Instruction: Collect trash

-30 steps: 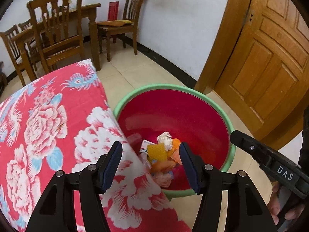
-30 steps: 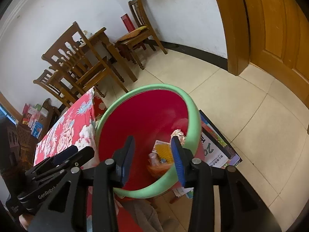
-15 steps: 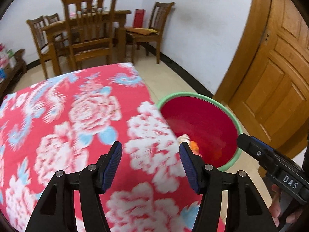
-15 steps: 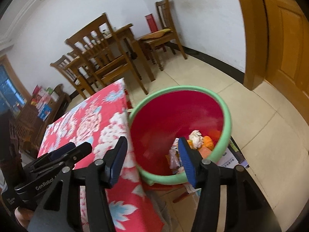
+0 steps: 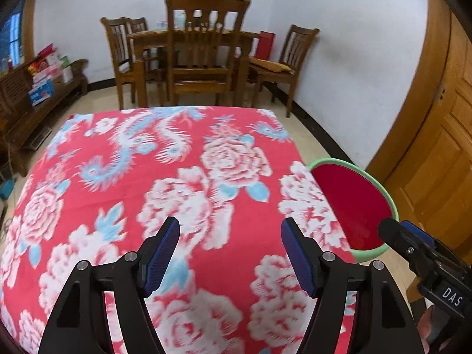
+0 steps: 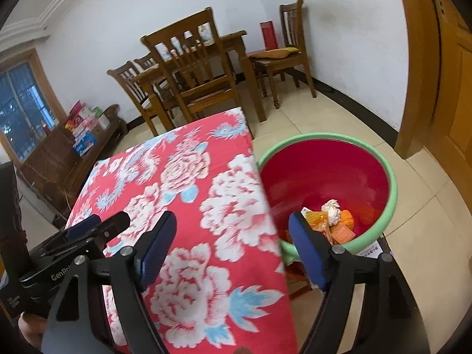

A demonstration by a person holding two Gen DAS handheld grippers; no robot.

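Note:
A red basin with a green rim (image 6: 389, 177) stands on the floor right of the table; it also shows in the left wrist view (image 5: 383, 188). Inside lie a crumpled white paper (image 6: 332, 206), an orange mesh piece (image 6: 317, 218) and orange wrappers (image 6: 343, 233). My left gripper (image 5: 230, 253) is open and empty above the red flowered tablecloth (image 5: 177, 177). My right gripper (image 6: 233, 250) is open and empty over the table's right edge (image 6: 265, 194), beside the basin. No trash shows on the cloth.
A wooden dining table with chairs (image 5: 203, 56) stands behind. A wooden door (image 5: 436, 147) is at the right. A low bench with boxes (image 5: 44, 79) lines the left wall. Printed papers (image 6: 373, 249) lie under the basin.
Both grippers have swung left from over the basin to over the tablecloth. The right gripper has opened wider. The trash stays in the basin.

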